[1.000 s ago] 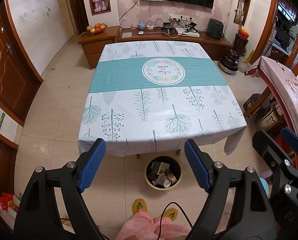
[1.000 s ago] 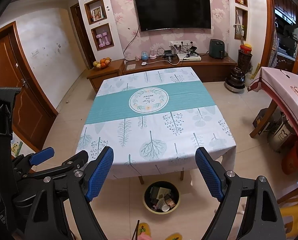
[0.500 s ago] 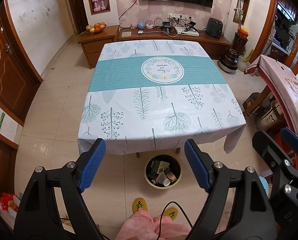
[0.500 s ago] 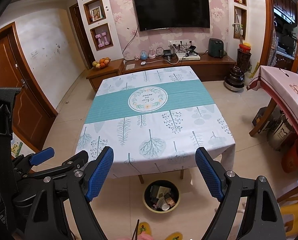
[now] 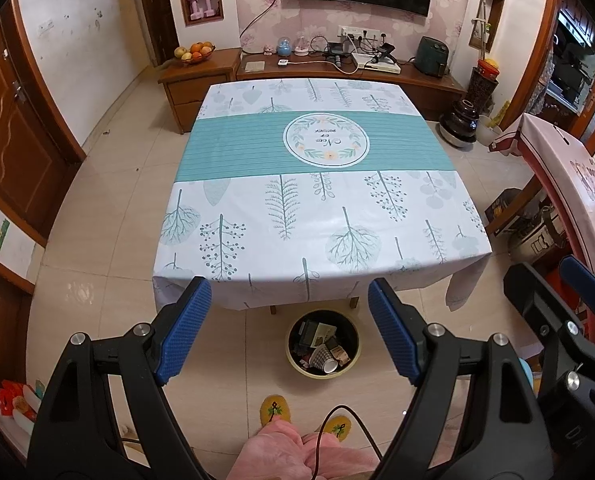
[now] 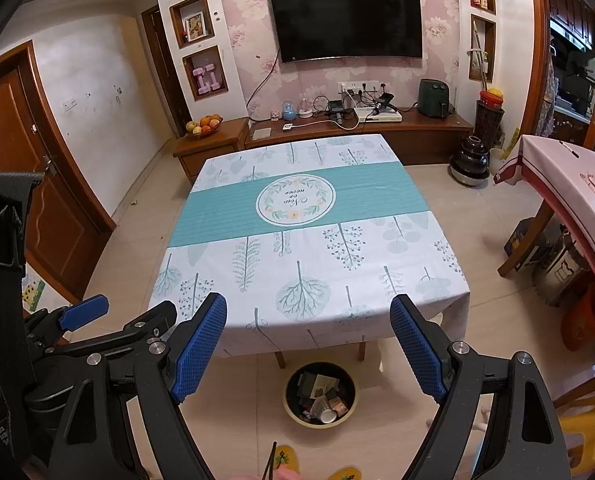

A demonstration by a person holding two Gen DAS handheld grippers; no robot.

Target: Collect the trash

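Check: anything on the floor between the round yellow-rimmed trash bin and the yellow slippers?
Nothing: bare beige tile separates the round yellow-rimmed trash bin from the yellow slippers, clearest in the left wrist view.

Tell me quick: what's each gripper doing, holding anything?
Left gripper: open, holding nothing.
Right gripper: open, holding nothing.

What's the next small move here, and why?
Probably none beyond holding clear, or a quick look around for strays. The tablecloth shows nothing on top, the trash bin on the floor already holds a paper cup and wrappers, and both the left gripper and right gripper are open with nothing between the pads.
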